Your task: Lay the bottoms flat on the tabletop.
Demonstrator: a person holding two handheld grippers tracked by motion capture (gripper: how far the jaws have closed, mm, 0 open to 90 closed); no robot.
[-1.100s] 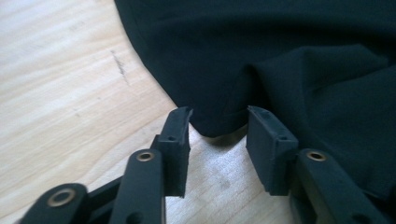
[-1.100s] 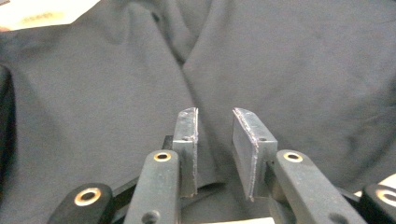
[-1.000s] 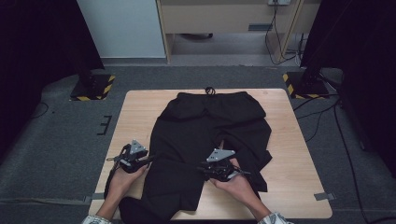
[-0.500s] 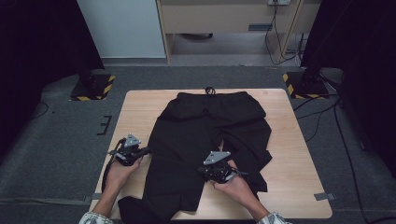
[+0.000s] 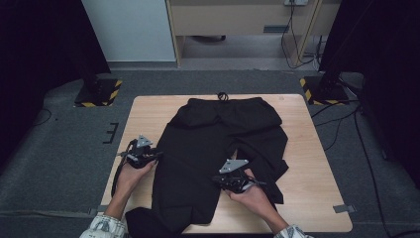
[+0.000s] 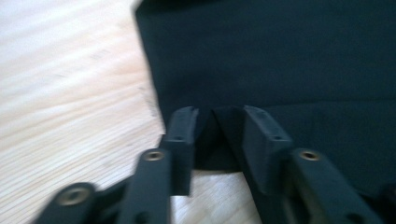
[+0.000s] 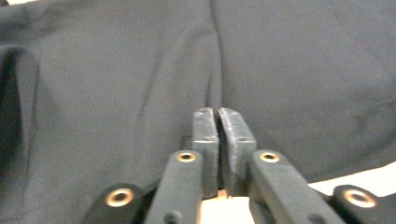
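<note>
The right gripper (image 7: pixel 218 112), jaws nearly shut after just easing apart, pinches a fold of black trousers (image 5: pixel 218 144) spread ahead across a wooden table (image 5: pixel 307 148). The left gripper (image 6: pixel 217 114), jaws just opened, straddles the trousers' edge.

Readable text: none in any of the three views.
Labels and brands: none can be made out on the black fabric trousers (image 5: pixel 218 144) or the pale wooden table (image 5: pixel 148 114).
Numbers: none.
Signs: yellow-and-black hazard stripes on the two dark floor bases (image 5: pixel 99 92) beside the table's far corners; they carry no words.
</note>
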